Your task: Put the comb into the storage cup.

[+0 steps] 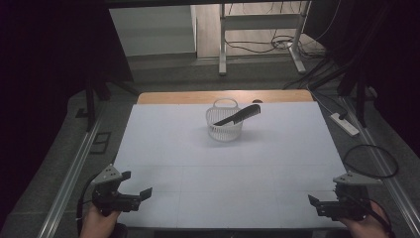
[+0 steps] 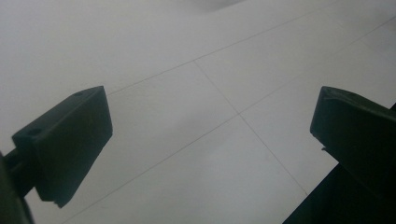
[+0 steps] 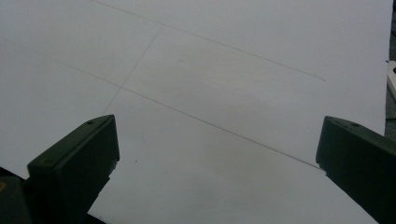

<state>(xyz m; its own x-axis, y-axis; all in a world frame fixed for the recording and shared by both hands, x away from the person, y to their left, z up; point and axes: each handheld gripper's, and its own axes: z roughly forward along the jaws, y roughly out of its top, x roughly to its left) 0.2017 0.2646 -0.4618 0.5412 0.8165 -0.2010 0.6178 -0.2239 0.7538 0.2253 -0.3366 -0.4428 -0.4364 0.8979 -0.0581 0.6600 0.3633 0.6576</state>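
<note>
High view, item one: my left hand-held gripper (image 1: 134, 185), held low at the near left corner of the surface (image 1: 173, 148), jaws spread wide and nothing between them. My left hand (image 1: 99, 220) grips it from below the near edge.

Item two: my right hand-held gripper (image 1: 317, 202), at the near right corner, jaws likewise parted and empty; grey three-cornered plate on top, cable looping off to the right.

Item three: white slatted basket (image 1: 224, 120), standing upright toward the far middle of the surface, well apart from both hand-held grippers.

Item four: black comb (image 1: 238, 114), lying tilted in the basket, one end down inside, the other end sticking out over the right rim.

Item five: surface, white sheet with thin ruled lines, a strip of wood showing along its far edge.

Left gripper view: both black jaws set far apart over bare white sheet. Right gripper view: the same, jaws wide, ruled lines crossing between them.
</note>
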